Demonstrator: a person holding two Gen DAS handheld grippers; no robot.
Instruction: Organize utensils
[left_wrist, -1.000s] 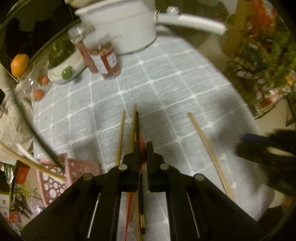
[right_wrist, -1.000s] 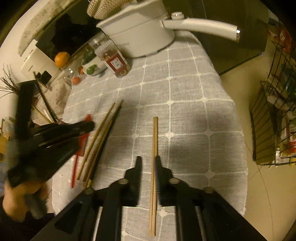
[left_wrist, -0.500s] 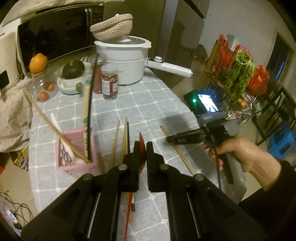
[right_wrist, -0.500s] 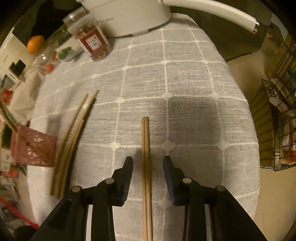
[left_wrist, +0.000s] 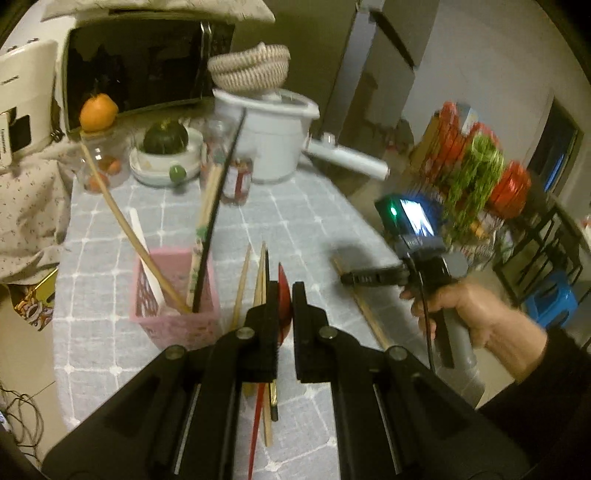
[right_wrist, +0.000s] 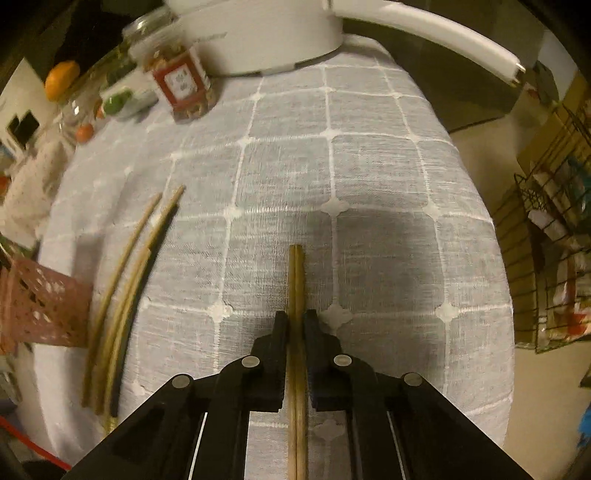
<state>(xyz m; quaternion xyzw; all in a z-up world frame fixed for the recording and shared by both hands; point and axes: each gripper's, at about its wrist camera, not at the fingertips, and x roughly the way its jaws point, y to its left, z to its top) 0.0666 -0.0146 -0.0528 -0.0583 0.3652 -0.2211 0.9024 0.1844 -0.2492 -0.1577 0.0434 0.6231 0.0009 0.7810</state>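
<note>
- Since a second ago the left gripper (left_wrist: 285, 295) has been swinging up off the tablecloth (right_wrist: 369, 177) and over beside the pink basket (left_wrist: 173, 325), carrying its red utensil (left_wrist: 283, 291) along, jaws clamped shut on it.
- Over on the right, the right gripper (right_wrist: 295, 325) has just been closing its jaws on the wooden chopstick pair (right_wrist: 296, 280), pads pressing both sticks, which are lying flat on the cloth.
- Step in hand looks like pickup: lefty is needing to drop red into the basket, righty is needing a lift.
- Counting: one basket, three loose chopsticks (right_wrist: 125, 280) lying near it, two in the right pinch.
</note>
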